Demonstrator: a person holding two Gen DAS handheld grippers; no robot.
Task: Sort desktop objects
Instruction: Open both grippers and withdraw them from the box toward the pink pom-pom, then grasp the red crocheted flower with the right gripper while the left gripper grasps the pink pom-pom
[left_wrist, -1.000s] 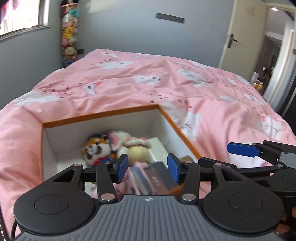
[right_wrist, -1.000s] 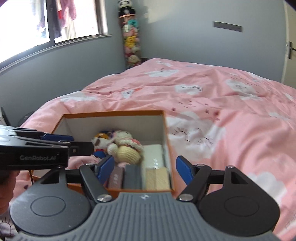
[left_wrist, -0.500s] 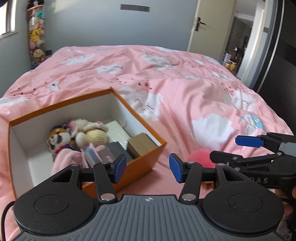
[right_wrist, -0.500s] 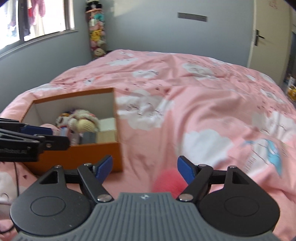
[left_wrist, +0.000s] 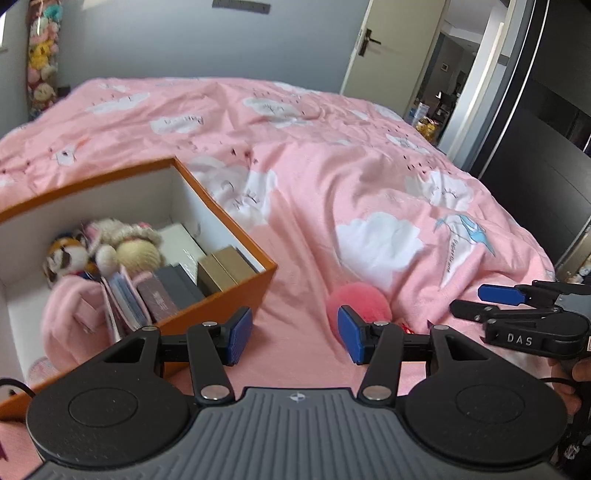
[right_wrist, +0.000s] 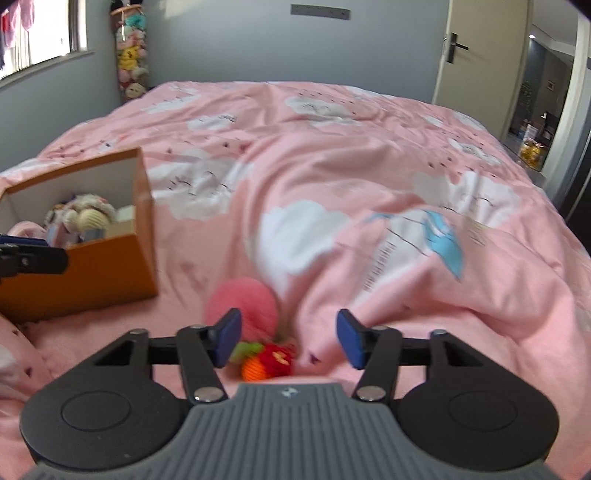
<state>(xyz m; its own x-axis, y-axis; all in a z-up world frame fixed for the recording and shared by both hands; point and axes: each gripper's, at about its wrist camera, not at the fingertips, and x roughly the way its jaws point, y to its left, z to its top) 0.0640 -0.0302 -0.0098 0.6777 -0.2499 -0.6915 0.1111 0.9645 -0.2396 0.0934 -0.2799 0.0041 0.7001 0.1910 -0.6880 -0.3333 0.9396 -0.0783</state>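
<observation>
An orange box (left_wrist: 221, 295) with white inner walls sits on the pink bedspread, holding plush toys (left_wrist: 107, 247), small boxes (left_wrist: 221, 266) and a pink cloth (left_wrist: 70, 314). A fluffy pink ball (right_wrist: 243, 299) lies right of the box (right_wrist: 92, 273). A small red and orange plush (right_wrist: 269, 360) lies just in front of the ball. My right gripper (right_wrist: 288, 338) hovers over this plush with its jaws closing; the plush lies low between them, untouched by the pads. My left gripper (left_wrist: 295, 334) stands open and empty between the box and the ball (left_wrist: 365, 299).
The pink cloud-print bedspread (right_wrist: 369, 166) stretches ahead, rumpled into folds right of the ball. A door (left_wrist: 376, 48) and a dark wardrobe (left_wrist: 535, 122) stand at the right. A column of hanging plush toys (right_wrist: 131, 48) is in the far left corner.
Both grippers have swung right, away from above the box. The pink ball and the red and orange plush have come into view. The right jaws have drawn closer together.
</observation>
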